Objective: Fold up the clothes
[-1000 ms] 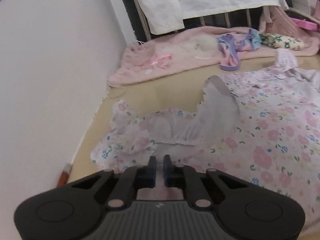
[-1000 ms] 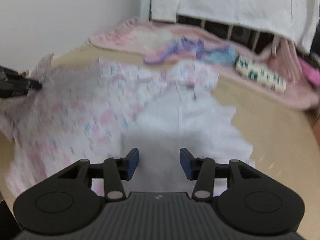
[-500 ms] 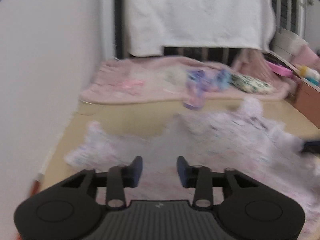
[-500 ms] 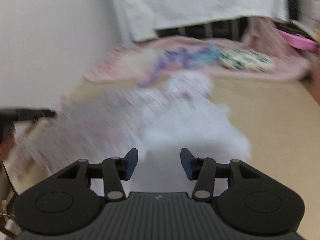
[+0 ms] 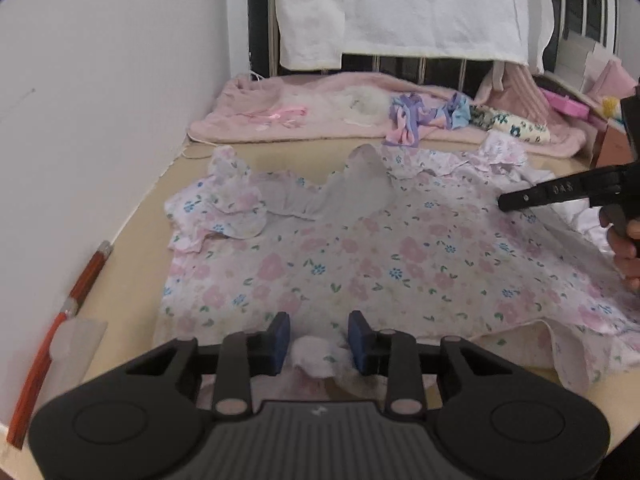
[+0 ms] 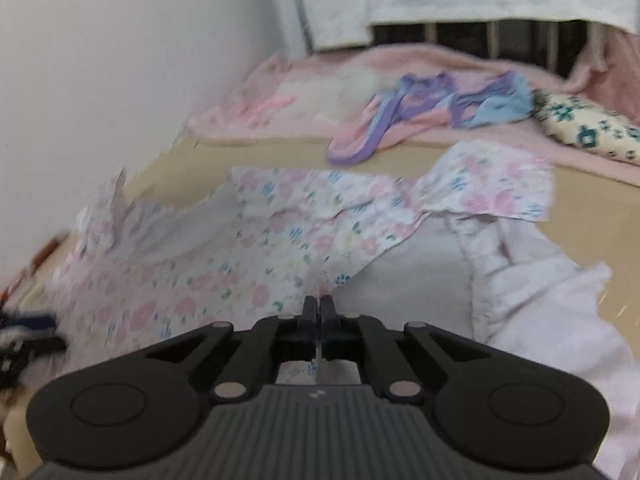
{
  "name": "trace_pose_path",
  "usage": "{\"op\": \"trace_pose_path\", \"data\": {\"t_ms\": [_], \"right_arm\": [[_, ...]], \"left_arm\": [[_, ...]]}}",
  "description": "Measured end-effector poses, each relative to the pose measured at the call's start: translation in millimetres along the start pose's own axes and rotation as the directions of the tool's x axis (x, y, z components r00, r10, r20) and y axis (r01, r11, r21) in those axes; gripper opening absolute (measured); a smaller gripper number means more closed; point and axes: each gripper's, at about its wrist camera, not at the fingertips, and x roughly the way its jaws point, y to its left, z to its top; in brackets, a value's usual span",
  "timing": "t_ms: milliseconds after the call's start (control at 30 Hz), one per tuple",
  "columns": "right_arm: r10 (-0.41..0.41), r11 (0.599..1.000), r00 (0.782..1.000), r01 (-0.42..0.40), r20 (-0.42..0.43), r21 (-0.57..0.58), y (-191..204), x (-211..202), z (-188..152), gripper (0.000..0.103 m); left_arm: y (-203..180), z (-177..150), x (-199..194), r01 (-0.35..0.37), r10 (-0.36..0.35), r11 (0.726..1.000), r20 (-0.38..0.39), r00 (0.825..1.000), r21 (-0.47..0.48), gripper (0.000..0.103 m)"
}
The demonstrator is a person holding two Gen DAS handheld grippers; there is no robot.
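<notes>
Left wrist view: one floral-print garment of thin white cotton with pink and blue flowers (image 5: 384, 256) lies spread across a beige mattress surface (image 5: 132, 308), its ruffled neckline toward the far end and its hem near the camera. The left gripper (image 5: 319, 338) hovers just over the near hem, its two blue-padded fingers (image 5: 279, 336) standing wide apart with a small bunched fold of the fabric between them, not pinched. At the right edge, the black right gripper (image 5: 516, 200) reaches in over the garment's far side, held by the one hand (image 5: 628, 248) visible in this view.

In the right wrist view, the right gripper (image 6: 319, 312) has its two fingers pressed together on a thin edge of the floral-print garment (image 6: 240, 256), where the printed cloth meets a pale pink-white cloth (image 6: 540, 304) crumpled to the right. This view is somewhat blurred.

Beyond the garment, one fluffy pink blanket (image 5: 304, 116) runs along the head of the bed, carrying one tangle of purple, pink and blue fabric (image 5: 416, 120) and one small cream pillow with dark green flowers (image 5: 508, 124). One white sheet (image 5: 404, 12) hangs over the dark railing behind. One orange-red stick (image 5: 60, 316) lies by the white wall (image 5: 100, 100) at left.
</notes>
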Motion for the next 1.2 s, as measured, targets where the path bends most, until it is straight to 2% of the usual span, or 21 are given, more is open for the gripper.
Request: {"op": "trace_pose_path", "data": {"t_ms": [67, 133, 200, 267, 300, 333, 400, 467, 500, 600, 700, 767, 833, 900, 933, 1000, 1033, 1067, 1100, 1133, 1200], "right_arm": [[-0.023, 0.998, 0.999, 0.021, 0.040, 0.053, -8.8, -3.4, 0.7, 0.001], [-0.069, 0.995, 0.998, 0.068, 0.011, 0.070, -13.4, 1.2, -1.5, 0.001], [-0.089, 0.995, 0.996, 0.089, 0.002, 0.046, -9.4, 1.4, -4.0, 0.002], [-0.095, 0.995, 0.995, 0.094, 0.017, 0.034, -3.1, -6.9, -3.9, 0.011], [-0.089, 0.996, 0.996, 0.088, 0.027, 0.017, 0.0, -14.8, -4.1, 0.014], [-0.082, 0.997, 0.996, 0.082, 0.038, -0.002, 2.9, -23.0, -4.5, 0.022], [-0.070, 0.996, 0.997, 0.072, 0.035, -0.055, 11.5, -38.4, -9.5, 0.022], [-0.057, 0.993, 0.998, 0.057, 0.003, -0.108, 11.8, -54.1, -20.9, 0.022], [-0.053, 0.990, 0.998, 0.050, -0.017, -0.130, 12.1, -60.9, -27.9, 0.021], [-0.089, 0.983, 0.993, 0.076, -0.073, -0.170, 11.4, -82.5, -60.5, 0.020], [-0.141, 0.976, 0.989, 0.133, -0.034, -0.172, 5.9, -118.8, -97.1, 0.023], [-0.134, 0.980, 0.991, 0.131, -0.012, -0.152, 4.1, -142.5, -110.3, 0.027], [-0.121, 0.985, 0.992, 0.123, 0.024, -0.124, 2.0, -164.5, -117.8, 0.028], [-0.070, 0.992, 0.994, 0.078, 0.083, -0.097, 2.9, -177.4, -115.1, 0.028], [-0.032, 0.994, 0.994, 0.042, 0.100, -0.100, 6.6, -178.4, -112.2, 0.028], [0.024, 0.988, 0.995, -0.009, 0.095, -0.154, 20.8, -169.3, -110.7, 0.028], [0.043, 0.981, 0.995, -0.025, 0.088, -0.195, 30.2, -162.1, -111.5, 0.028], [0.038, 0.972, 0.996, -0.019, 0.076, -0.234, 39.0, -155.3, -114.6, 0.028], [0.028, 0.962, 0.998, -0.009, 0.064, -0.273, 47.7, -148.5, -118.0, 0.027], [0.019, 0.957, 0.998, -0.001, 0.058, -0.290, 53.3, -145.6, -121.4, 0.027], [-0.016, 0.951, 0.999, 0.030, 0.047, -0.308, 57.2, -144.1, -129.8, 0.027]], "left_arm": [[-0.3, -3.0, -8.6, 0.023, -0.022, 1.000, 0.017, 1.000, -0.008, 0.030], [-1.5, -4.8, -17.3, 0.052, -0.052, 0.998, 0.035, 0.998, -0.019, 0.030], [-5.2, -3.1, -27.2, 0.124, -0.122, 0.992, 0.067, 0.990, -0.027, 0.033], [-16.9, 0.3, -34.5, 0.201, -0.200, 0.980, 0.097, 0.975, 0.008, 0.035], [-23.7, 1.6, -34.3, 0.220, -0.222, 0.975, 0.100, 0.970, 0.035, 0.038], [-31.0, 3.0, -30.6, 0.230, -0.235, 0.972, 0.089, 0.968, 0.056, 0.038], [-42.3, 1.9, -19.2, 0.243, -0.247, 0.966, 0.040, 0.968, 0.088, 0.035], [-48.5, -3.3, -10.6, 0.247, -0.249, 0.961, -0.005, 0.969, 0.124, 0.028], [-47.6, -7.1, -8.2, 0.235, -0.235, 0.964, -0.017, 0.972, 0.124, 0.028], [-35.5, -16.6, -10.7, 0.193, -0.193, 0.976, -0.005, 0.981, 0.097, 0.025], [-25.4, -18.3, -18.1, 0.136, -0.135, 0.989, -0.016, 0.991, 0.062, 0.025], [-24.3, -11.8, -25.2, 0.125, -0.125, 0.992, -0.027, 0.992, 0.008, 0.023], [-35.1, -5.8, -42.9, 0.231, -0.230, 0.973, 0.038, 0.973, -0.029, 0.026], [-48.0, -0.4, -58.1, 0.334, -0.327, 0.940, 0.096, 0.940, -0.062, 0.042], [-59.8, 0.7, -58.4, 0.366, -0.358, 0.928, 0.103, 0.928, -0.072, 0.042], [-86.3, 2.2, -53.8, 0.376, -0.368, 0.926, 0.122, 0.922, -0.045, 0.041], [-98.4, 2.7, -50.1, 0.368, -0.363, 0.930, 0.116, 0.925, -0.025, 0.041], [-108.4, 2.9, -43.7, 0.338, -0.338, 0.941, 0.084, 0.937, 0.007, 0.035], [-116.6, 2.7, -36.9, 0.303, -0.303, 0.953, 0.042, 0.952, 0.026, 0.025], [-117.4, 0.1, -32.4, 0.270, -0.270, 0.963, -0.004, 0.963, 0.019, 0.022], [-105.0, -10.9, -34.3, 0.259, -0.258, 0.966, -0.033, 0.965, 0.001, 0.022]]}}
